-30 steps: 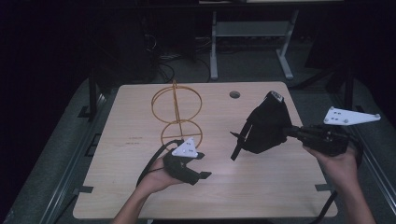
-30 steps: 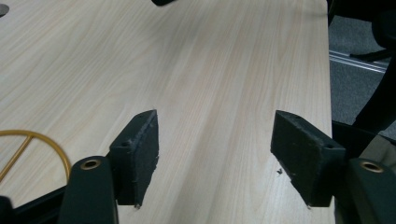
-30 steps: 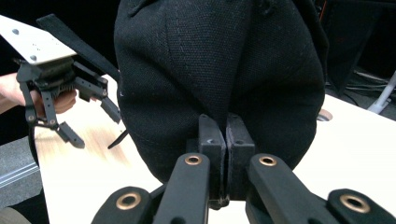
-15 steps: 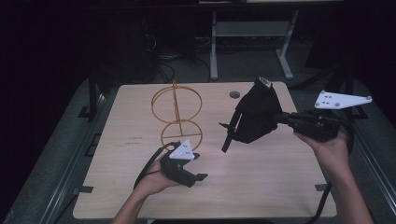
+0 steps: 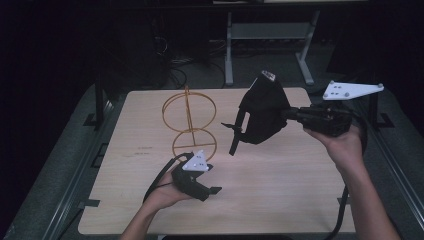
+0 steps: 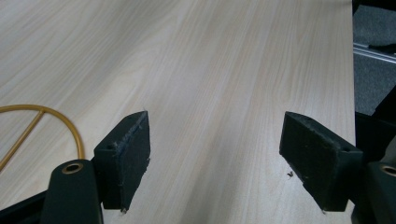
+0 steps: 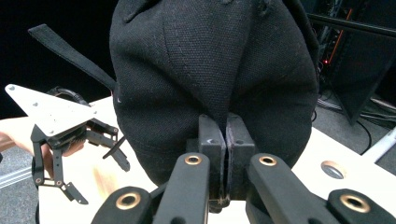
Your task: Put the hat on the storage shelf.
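Observation:
A black cap [image 5: 262, 110] hangs in the air over the right half of the table, its strap [image 5: 234, 142] dangling. My right gripper [image 5: 288, 114] is shut on the cap's fabric; in the right gripper view the jaws pinch the cap [image 7: 215, 60] at its lower edge, right gripper [image 7: 225, 140]. A gold wire stand [image 5: 189, 120] with two rings stands upright at the table's middle left. My left gripper [image 5: 214, 179] rests low on the table in front of the stand. Its jaws have just been opening and hold nothing, left gripper [image 6: 215, 158]. The stand's base ring [image 6: 74, 135] lies to their left.
The light wooden table [image 5: 280, 190] has a round cable hole [image 7: 332, 169] near its far edge. A metal frame [image 5: 270, 35] and cables stand on the dark floor beyond the table. In the right gripper view the left gripper [image 7: 100, 179] appears below the cap's strap [image 7: 70, 53].
My right gripper has carried the cap up and to the left, closer to the wire stand. The left hand has stayed in place.

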The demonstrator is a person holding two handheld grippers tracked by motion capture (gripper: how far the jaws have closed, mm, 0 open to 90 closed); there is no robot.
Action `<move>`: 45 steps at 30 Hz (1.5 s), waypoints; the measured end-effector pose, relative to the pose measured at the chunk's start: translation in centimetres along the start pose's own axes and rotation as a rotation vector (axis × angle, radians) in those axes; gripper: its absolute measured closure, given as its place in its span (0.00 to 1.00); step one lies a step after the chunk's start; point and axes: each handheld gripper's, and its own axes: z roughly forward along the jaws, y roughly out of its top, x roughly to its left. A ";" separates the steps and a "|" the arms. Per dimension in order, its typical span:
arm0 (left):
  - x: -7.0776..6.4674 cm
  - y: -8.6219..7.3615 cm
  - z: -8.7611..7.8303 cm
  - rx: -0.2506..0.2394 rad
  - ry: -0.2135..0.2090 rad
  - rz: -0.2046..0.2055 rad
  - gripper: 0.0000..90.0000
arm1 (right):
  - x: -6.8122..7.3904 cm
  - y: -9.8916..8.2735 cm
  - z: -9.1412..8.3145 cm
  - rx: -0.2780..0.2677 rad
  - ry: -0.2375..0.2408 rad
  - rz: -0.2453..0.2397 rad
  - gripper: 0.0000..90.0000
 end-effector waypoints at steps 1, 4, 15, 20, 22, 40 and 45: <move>0.1 0.0 -0.1 -0.006 0.002 -0.001 0.27 | 0.0 0.2 0.2 0.000 0.003 -0.003 0.98; 0.3 0.0 -0.3 -0.014 0.008 -0.009 0.27 | 0.1 1.2 0.9 -0.003 0.014 -0.010 0.98; 0.7 -0.3 -0.6 -0.030 0.010 -0.028 0.27 | 0.7 4.6 3.9 0.005 0.051 -0.048 0.98; 0.7 -0.3 -0.7 -0.032 0.010 -0.032 0.27 | 1.2 6.3 5.4 0.011 0.067 -0.061 0.98; 0.7 -0.3 -0.8 -0.033 0.012 -0.040 0.27 | 1.4 7.0 6.0 0.016 0.070 -0.074 0.98; 1.0 -0.5 -1.0 -0.044 0.007 -0.037 0.27 | 1.5 11.1 11.3 0.099 0.089 -0.110 0.98; 0.9 -0.4 -0.9 -0.044 0.004 -0.039 0.27 | 2.1 12.7 13.5 0.125 0.106 -0.129 0.98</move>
